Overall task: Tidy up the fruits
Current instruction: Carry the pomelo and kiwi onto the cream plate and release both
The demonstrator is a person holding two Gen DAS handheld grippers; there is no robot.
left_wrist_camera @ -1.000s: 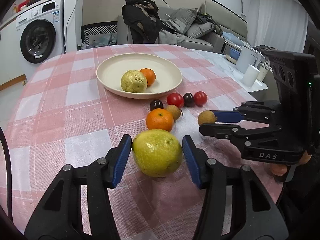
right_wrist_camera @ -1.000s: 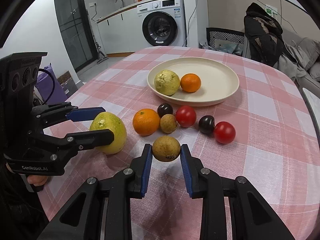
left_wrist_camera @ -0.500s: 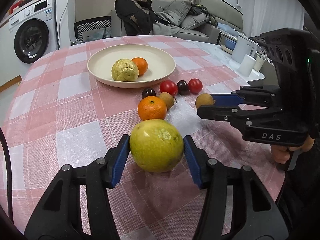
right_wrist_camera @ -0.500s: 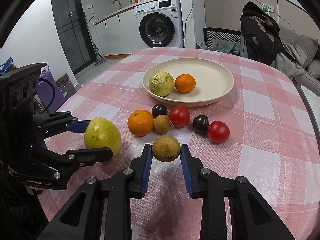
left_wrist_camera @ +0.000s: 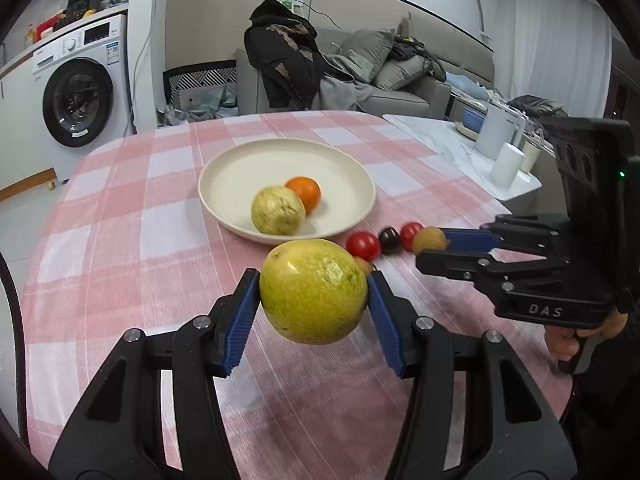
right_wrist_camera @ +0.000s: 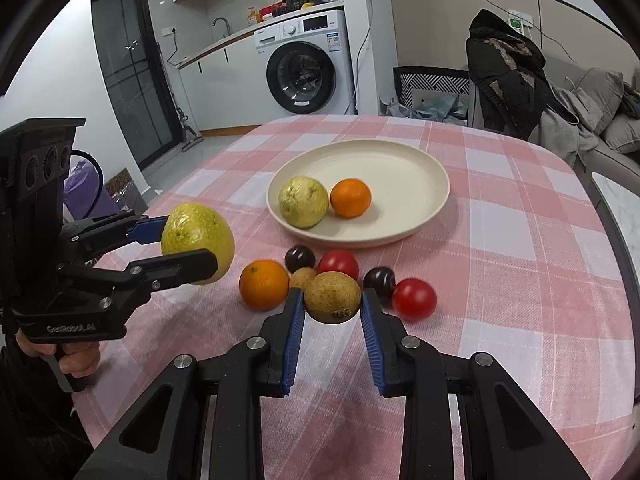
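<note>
Hiding loose orange (right_wrist_camera: 264, 285), left view.

The right gripper (left_wrist_camera: 430, 250) reads "DAS"; the left gripper (right_wrist_camera: 192, 248), "GenRobot.AI".

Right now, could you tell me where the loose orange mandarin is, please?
In the right wrist view, the orange mandarin sits on the pink checked tablecloth, left of the small brown fruit, in front of the cream plate.

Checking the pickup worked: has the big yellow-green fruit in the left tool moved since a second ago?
Yes. The yellow-green fruit has risen off the tablecloth, toward the plate.
</note>
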